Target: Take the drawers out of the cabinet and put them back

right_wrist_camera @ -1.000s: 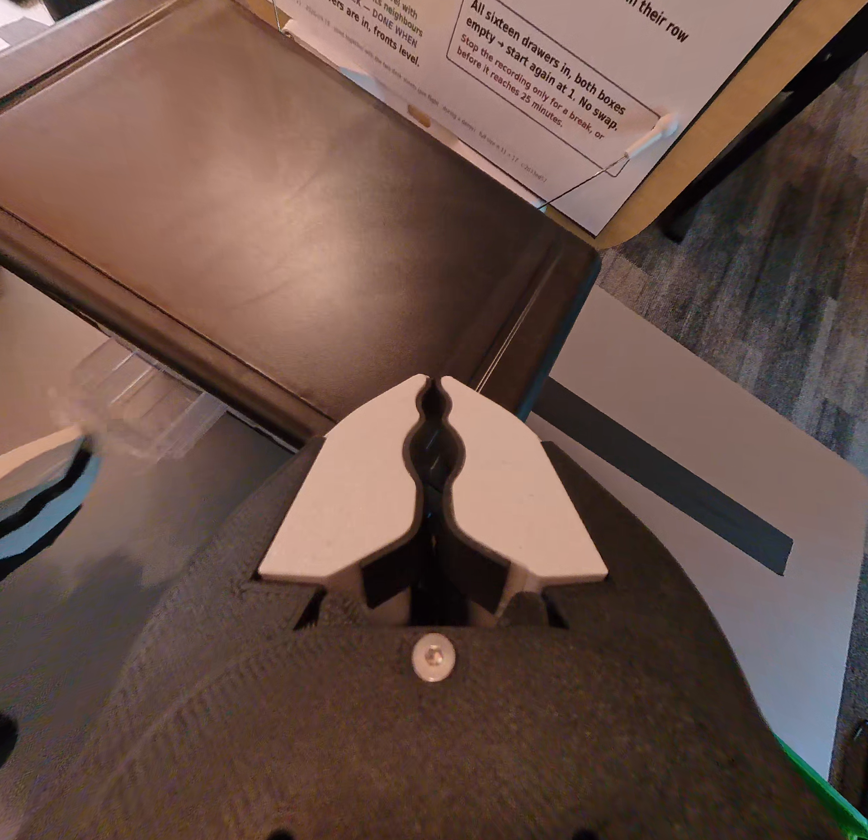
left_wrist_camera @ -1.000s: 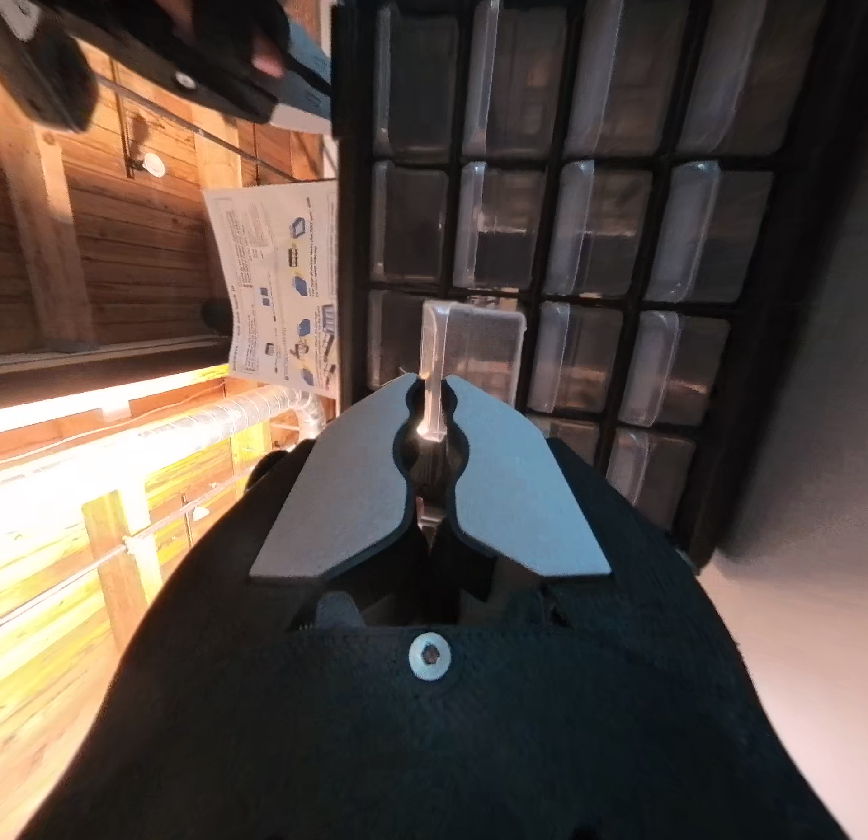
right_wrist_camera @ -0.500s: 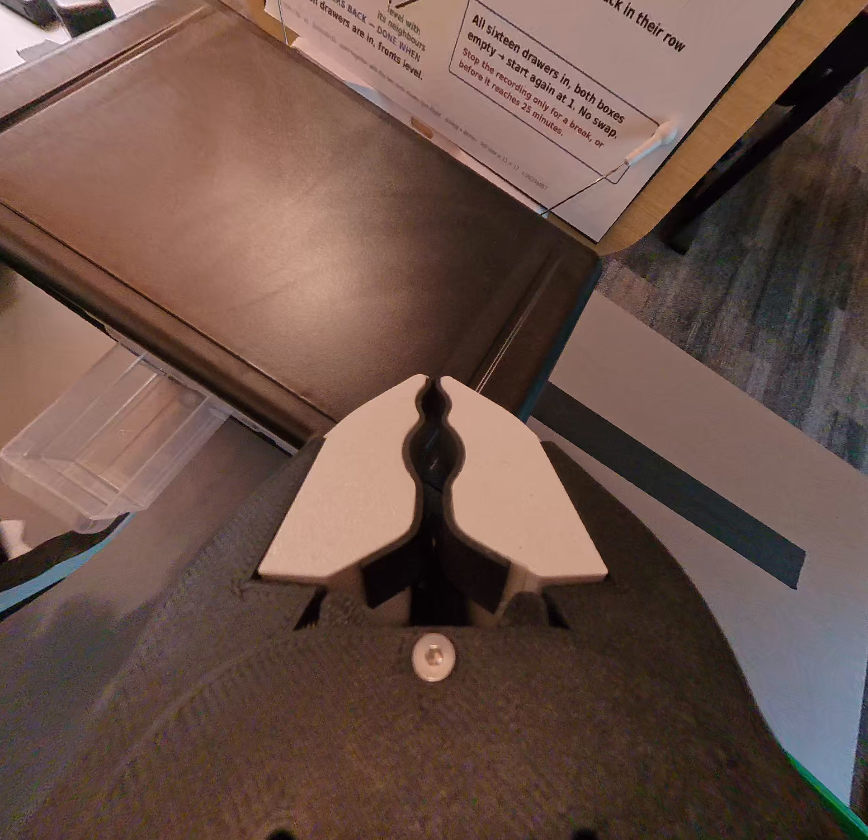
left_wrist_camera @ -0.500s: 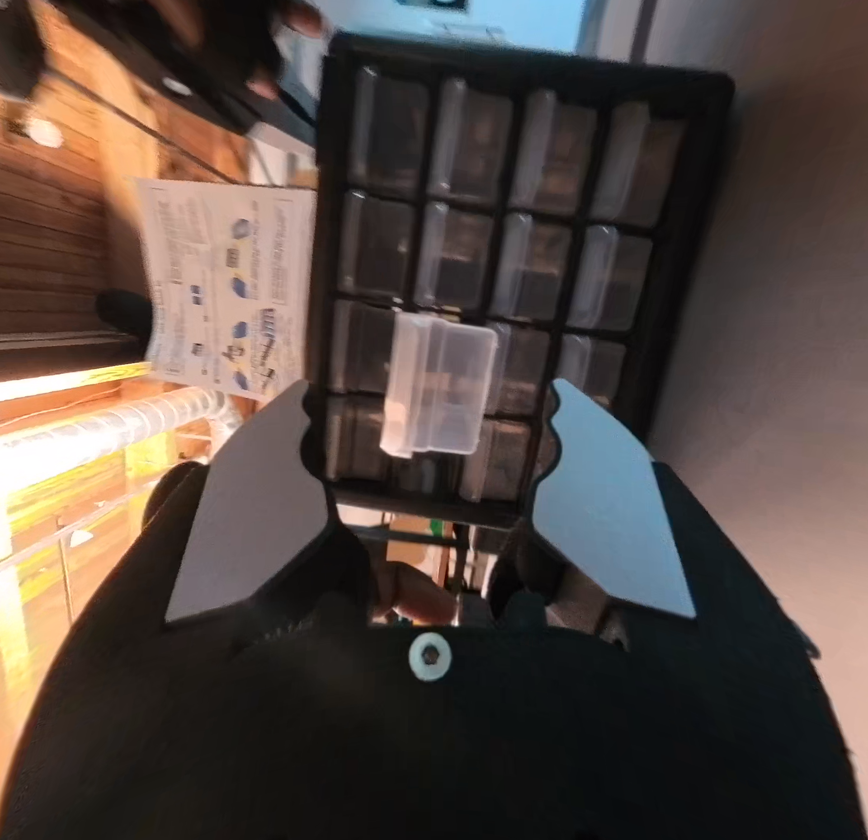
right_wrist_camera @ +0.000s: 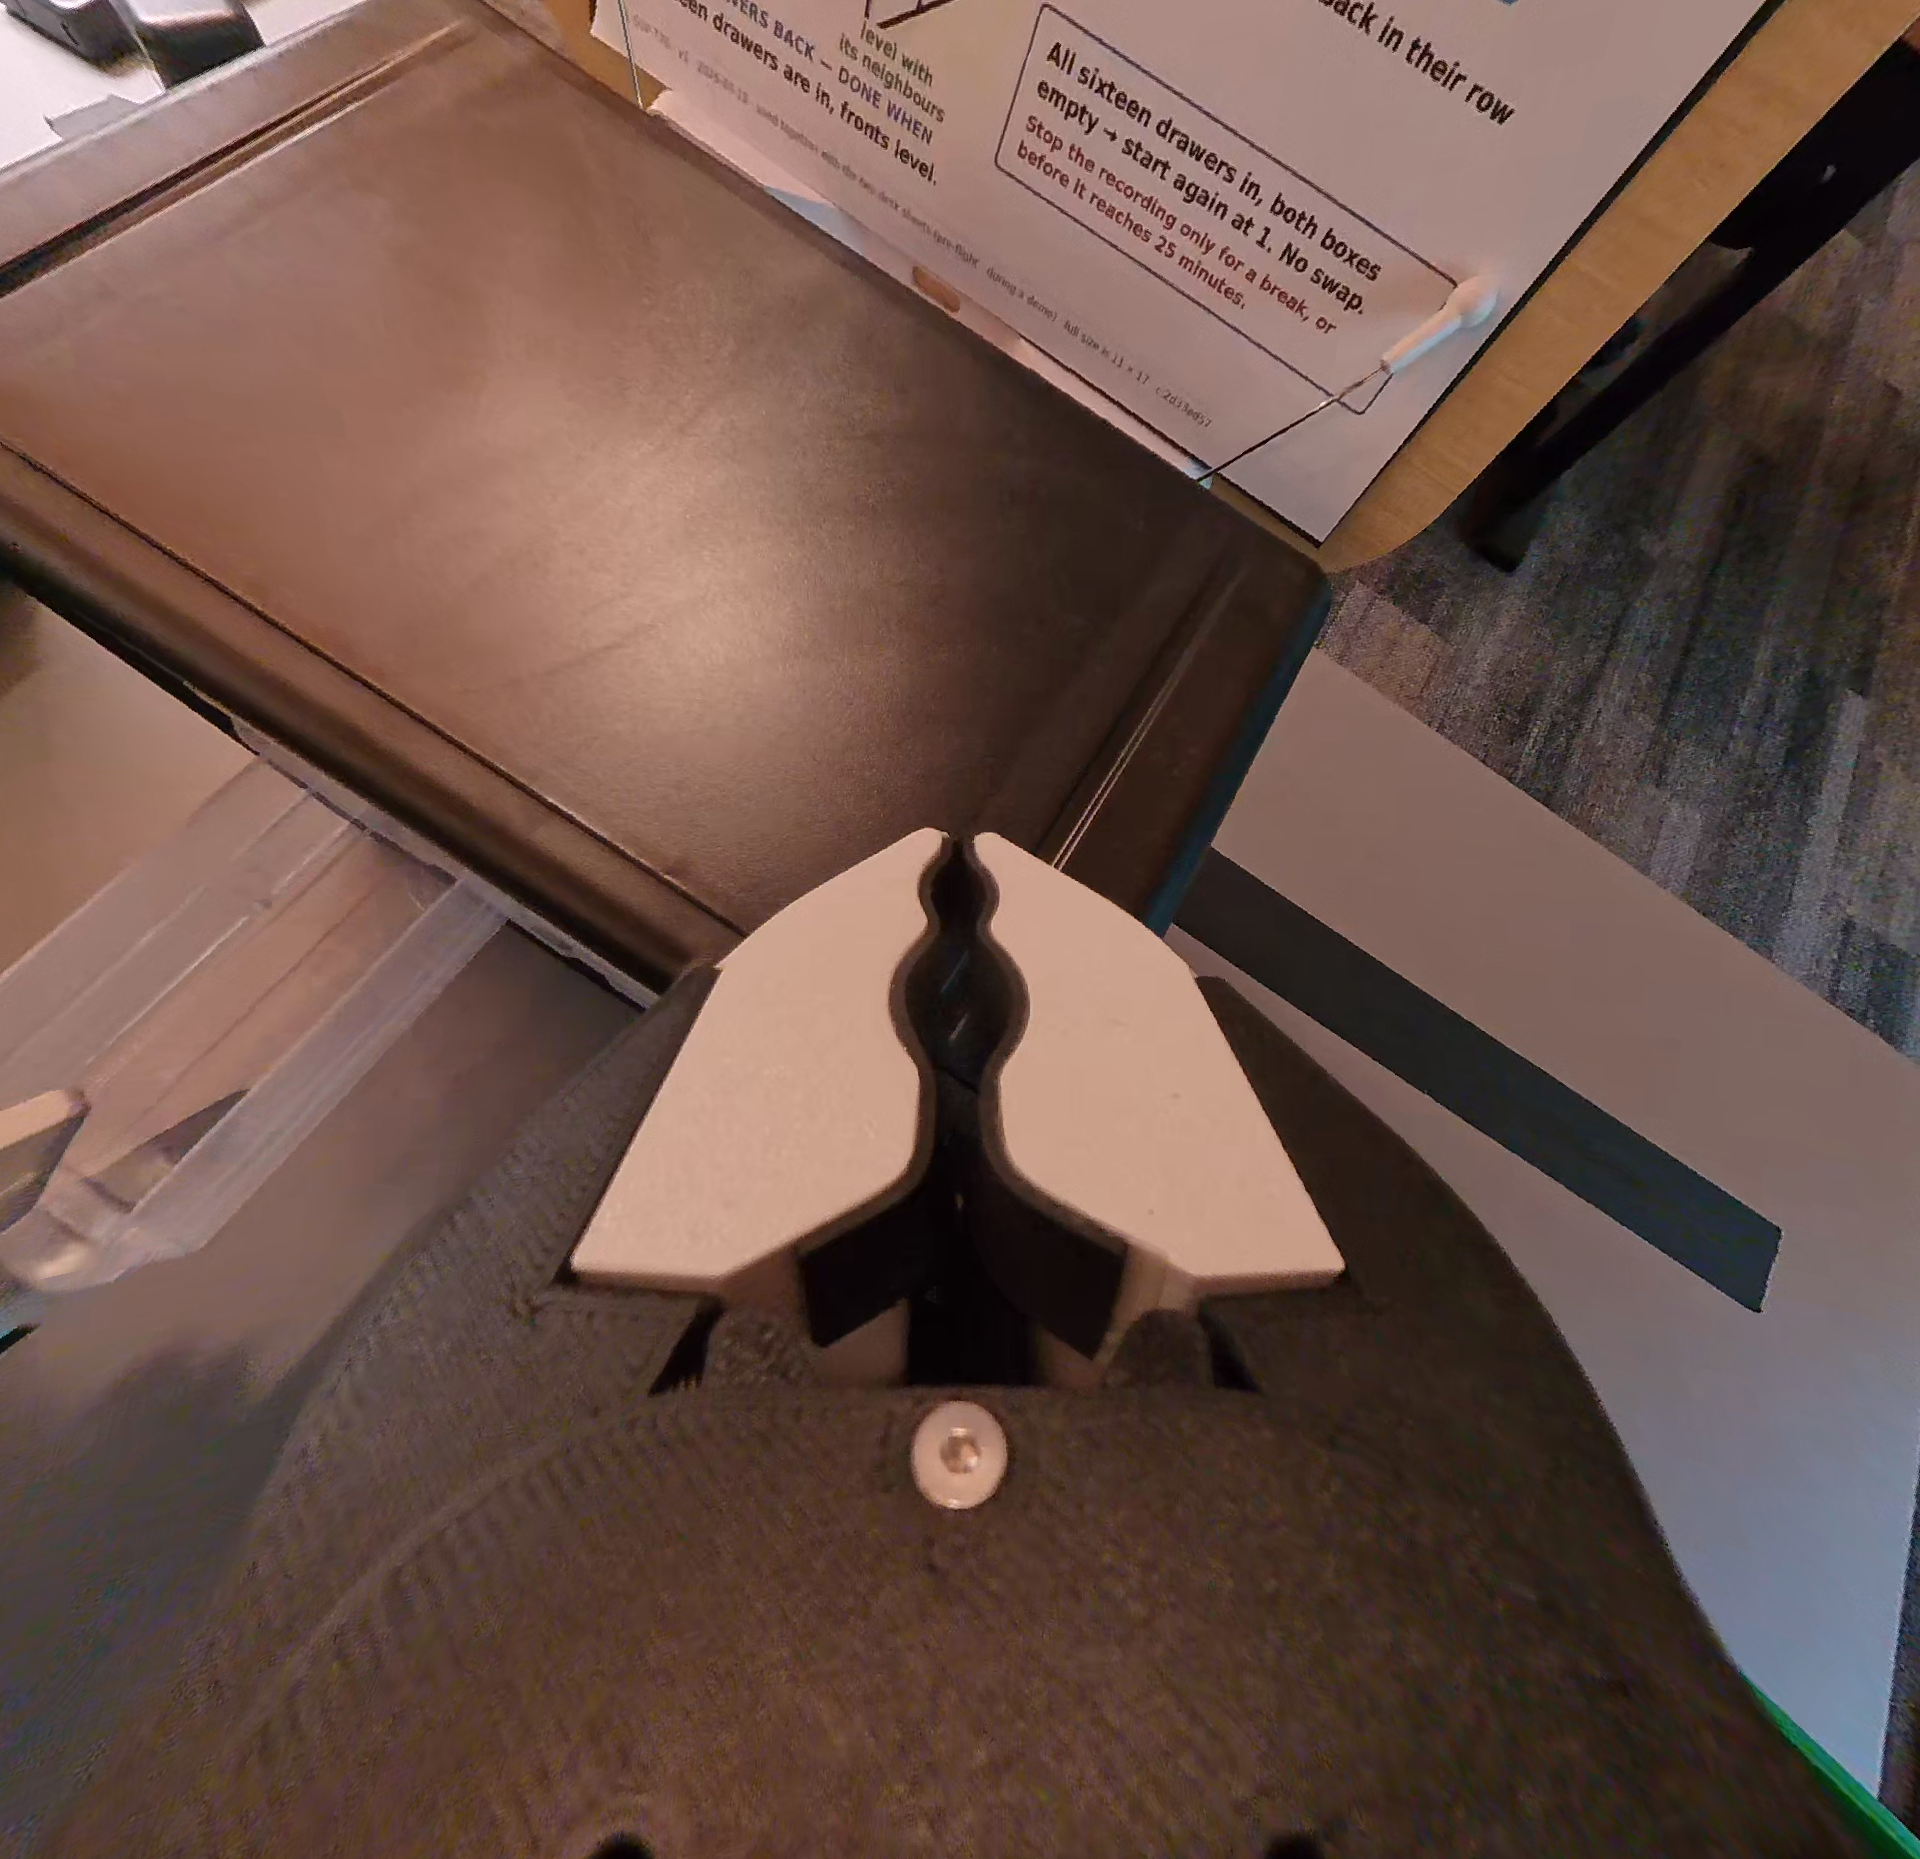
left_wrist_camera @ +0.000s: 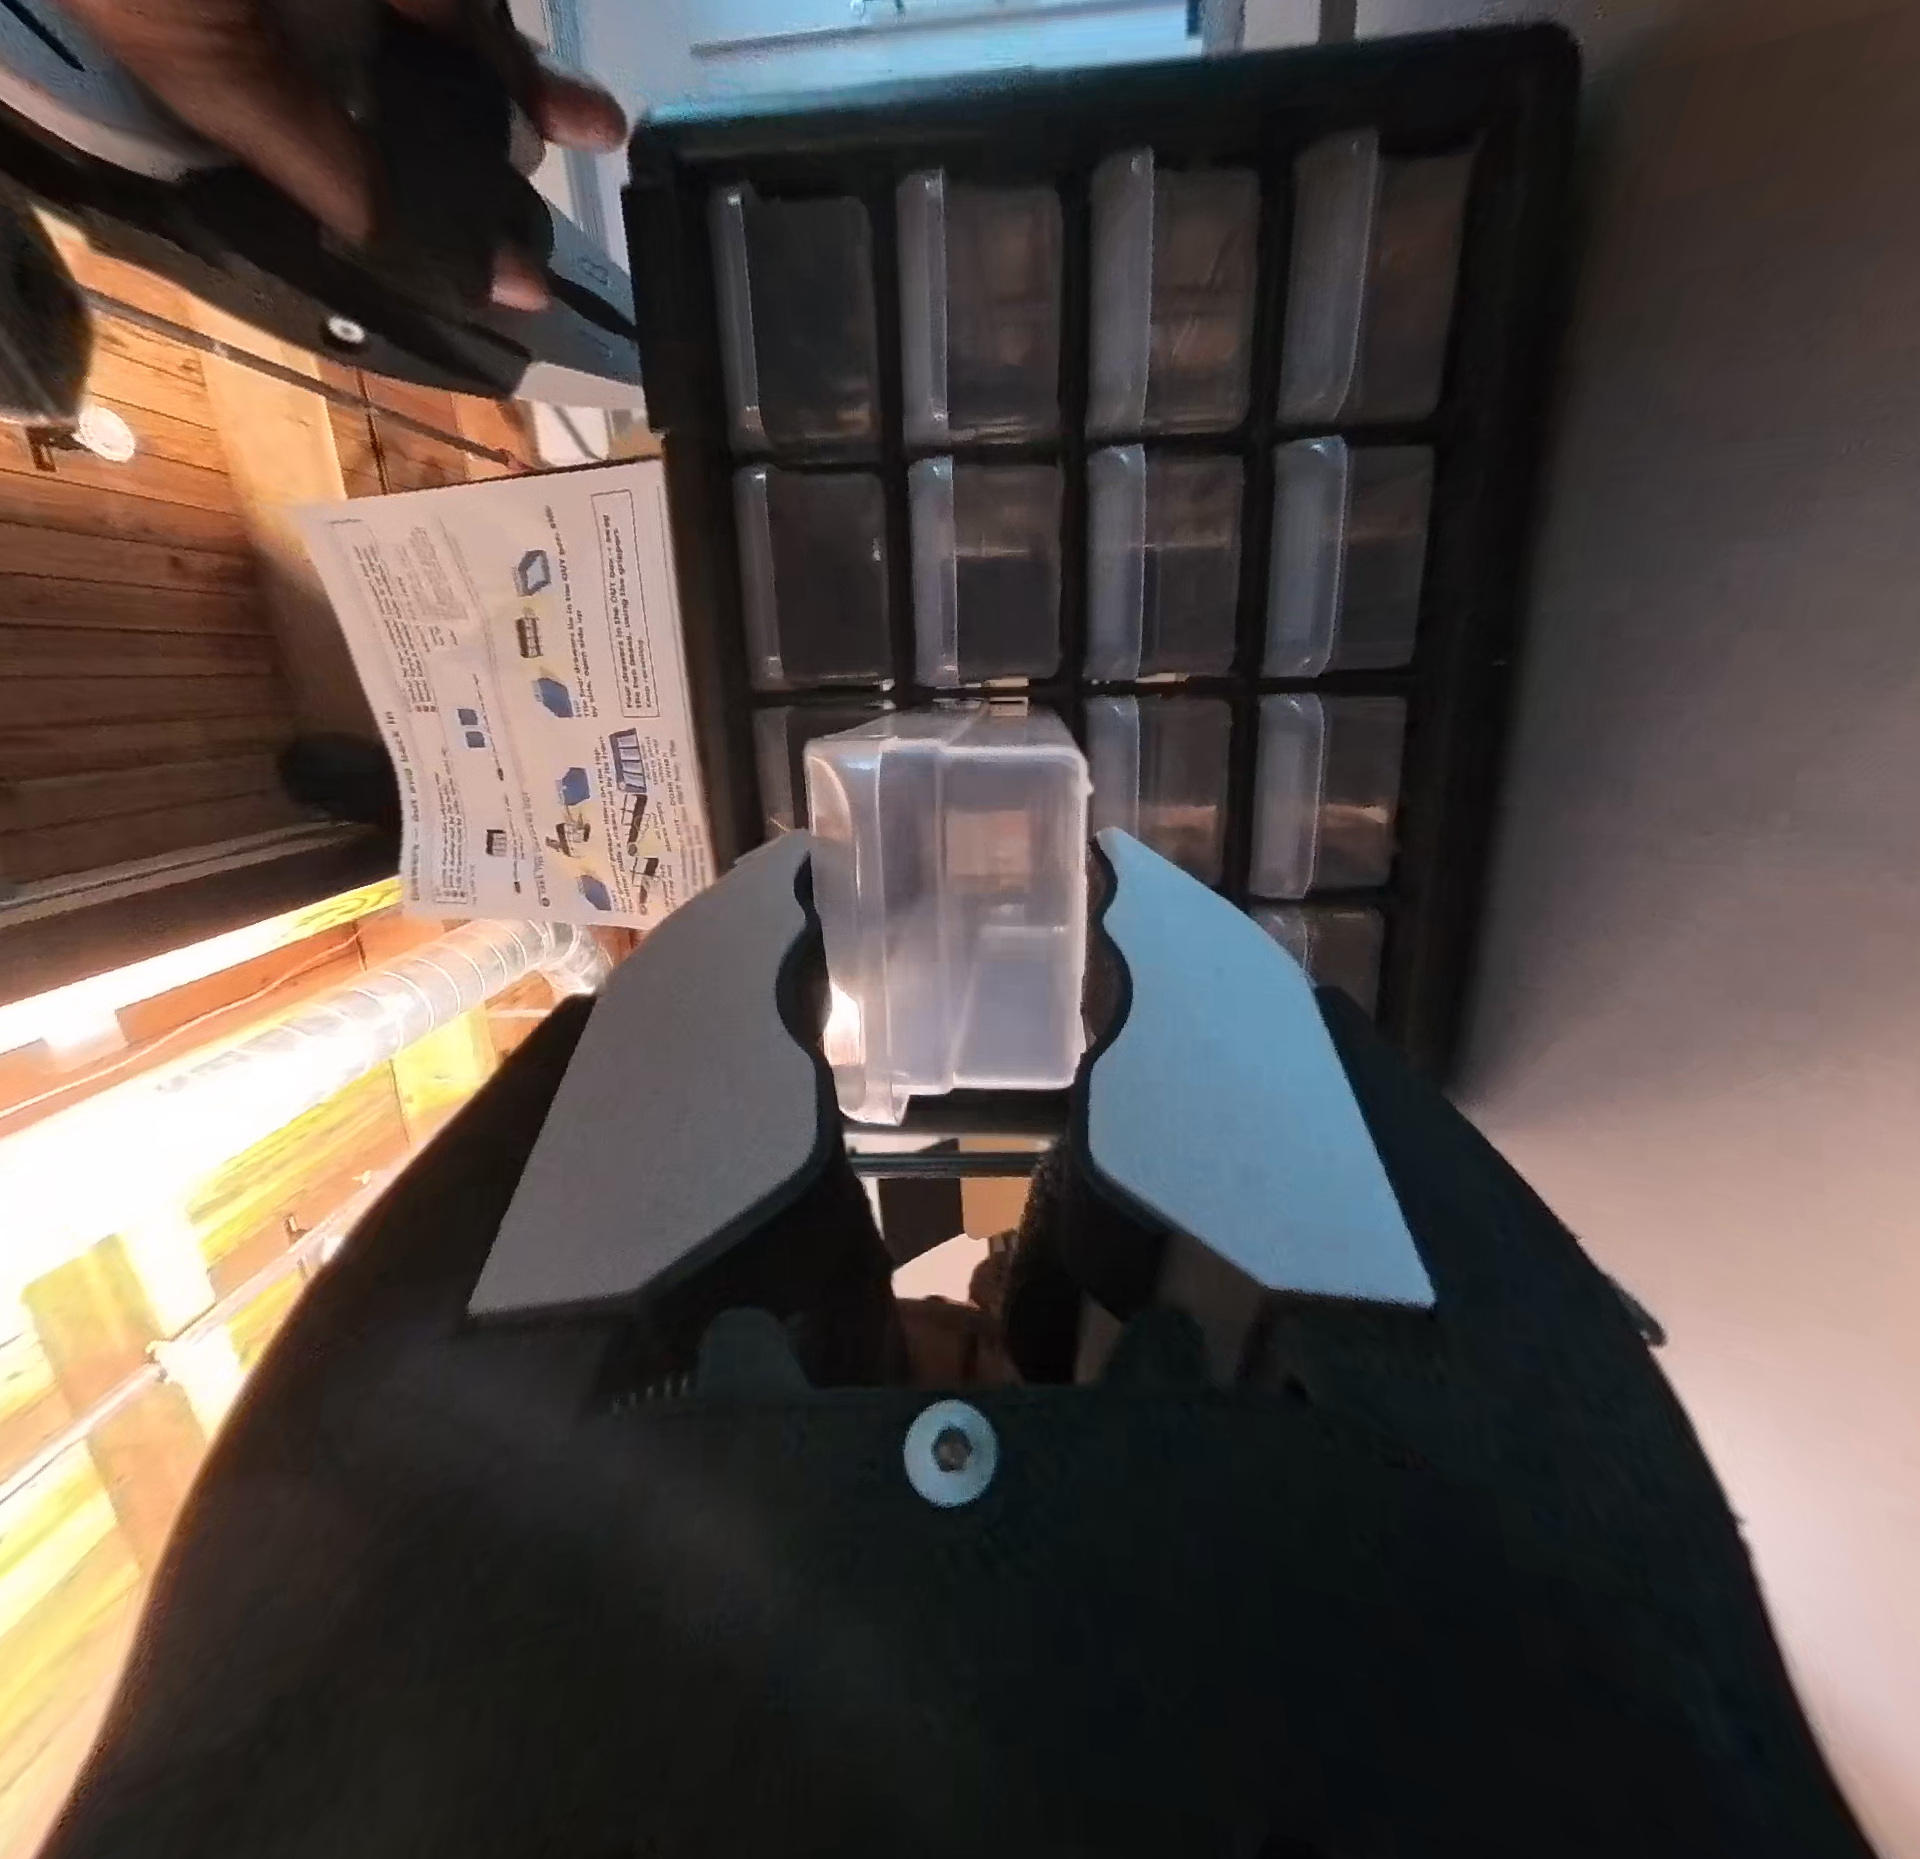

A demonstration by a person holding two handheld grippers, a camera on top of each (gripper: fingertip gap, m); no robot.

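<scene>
A black cabinet [left_wrist_camera: 1507, 459] holds rows of clear plastic drawers. One clear drawer [left_wrist_camera: 966, 926] in the third row sticks partway out. My left gripper [left_wrist_camera: 951, 853] has its fingers on the drawer's two sides and is shut on it. In the right wrist view the same drawer [right_wrist_camera: 239, 978] juts out at the left, below the cabinet's dark top [right_wrist_camera: 623, 459]. My right gripper [right_wrist_camera: 961, 843] is shut and empty at the top's front corner. In the left wrist view it shows [left_wrist_camera: 540, 334] in a hand, against the cabinet's top.
A printed instruction sheet [left_wrist_camera: 520, 687] stands next to the cabinet, also in the right wrist view [right_wrist_camera: 1195, 147]. The cabinet stands on a grey table with a dark tape strip [right_wrist_camera: 1507, 1113]. Grey carpet [right_wrist_camera: 1714, 718] lies beyond the table edge. A wooden wall [left_wrist_camera: 125, 614] is behind.
My left gripper let go of the drawer's handle, opened wide and drew back, then came forward and closed on the drawer's sides. The right gripper stayed shut and hardly moved.
</scene>
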